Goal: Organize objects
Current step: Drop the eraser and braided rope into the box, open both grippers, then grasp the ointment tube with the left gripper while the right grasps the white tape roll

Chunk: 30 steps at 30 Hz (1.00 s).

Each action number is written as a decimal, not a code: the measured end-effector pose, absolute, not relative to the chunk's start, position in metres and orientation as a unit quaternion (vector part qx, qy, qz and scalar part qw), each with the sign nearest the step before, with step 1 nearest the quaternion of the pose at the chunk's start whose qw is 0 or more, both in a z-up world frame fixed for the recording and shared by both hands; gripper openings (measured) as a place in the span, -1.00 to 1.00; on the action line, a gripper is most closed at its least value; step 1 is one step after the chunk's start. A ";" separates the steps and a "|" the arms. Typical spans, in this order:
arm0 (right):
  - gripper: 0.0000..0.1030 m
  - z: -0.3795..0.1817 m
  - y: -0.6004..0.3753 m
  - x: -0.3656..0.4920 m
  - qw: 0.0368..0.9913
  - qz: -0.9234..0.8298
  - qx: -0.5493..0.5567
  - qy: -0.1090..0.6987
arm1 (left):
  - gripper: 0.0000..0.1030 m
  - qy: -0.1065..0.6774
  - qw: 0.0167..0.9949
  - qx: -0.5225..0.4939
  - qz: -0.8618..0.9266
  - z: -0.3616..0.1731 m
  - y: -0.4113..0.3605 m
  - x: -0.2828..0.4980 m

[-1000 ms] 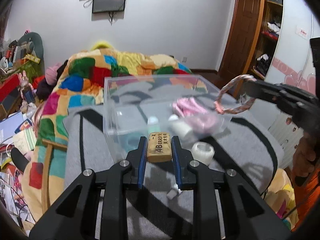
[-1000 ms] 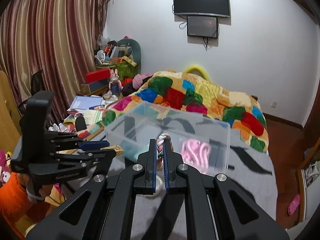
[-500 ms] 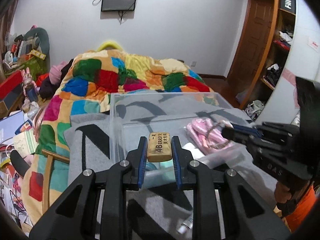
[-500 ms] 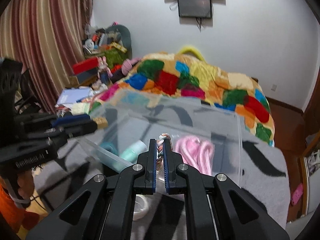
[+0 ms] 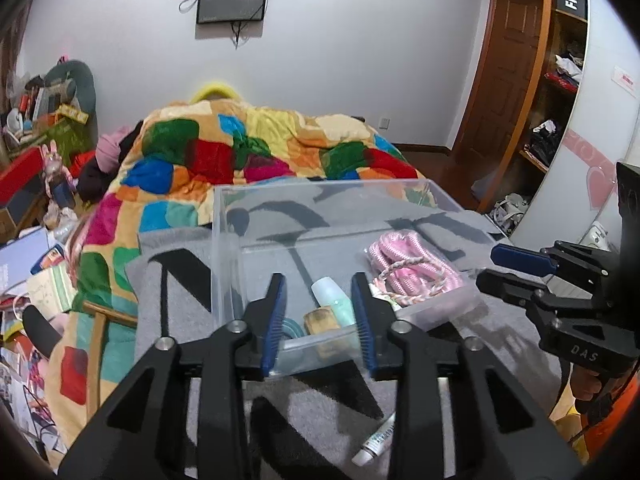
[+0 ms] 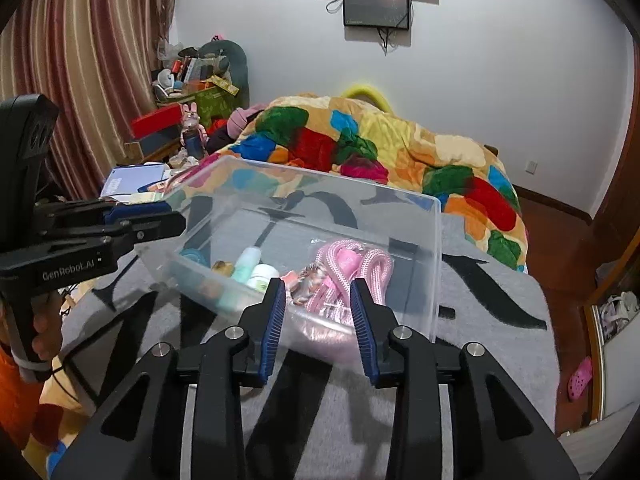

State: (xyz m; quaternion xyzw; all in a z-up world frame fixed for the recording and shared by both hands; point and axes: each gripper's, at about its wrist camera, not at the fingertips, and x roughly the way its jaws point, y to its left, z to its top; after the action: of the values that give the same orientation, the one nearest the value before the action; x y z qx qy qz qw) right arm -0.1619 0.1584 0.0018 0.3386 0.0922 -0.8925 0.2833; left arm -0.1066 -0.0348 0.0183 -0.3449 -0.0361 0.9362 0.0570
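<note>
surroundings: quilt (image 5: 248,152) behind, tube (image 5: 374,442) on grey blanket (image 5: 320,408) | eraser (image 5: 318,318) in bin (image 5: 224,248), below left gripper (image 5: 319,312) | both grippers released, right gripper (image 6: 318,312) above cord (image 6: 348,268)

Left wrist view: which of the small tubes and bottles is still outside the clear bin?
The small white tube, lying on the grey blanket in front of the clear bin. The mint bottle lies inside it.

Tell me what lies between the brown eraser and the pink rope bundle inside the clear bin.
In the left wrist view, a pale green bottle lies between the brown eraser and the pink rope bundle, inside the clear bin.
</note>
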 end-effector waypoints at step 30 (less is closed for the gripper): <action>-0.32 -0.060 0.134 -0.141 0.342 -0.844 0.405 0.083 | 0.15 -0.006 0.107 -0.427 0.898 -0.046 -0.007 -0.063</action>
State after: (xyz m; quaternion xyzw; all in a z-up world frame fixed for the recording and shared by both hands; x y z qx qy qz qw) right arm -0.1413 0.1338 -0.0600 0.4053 0.0827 -0.8437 0.3421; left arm -0.0629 -0.0068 -0.0460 -0.4275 -0.0059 0.8976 0.1072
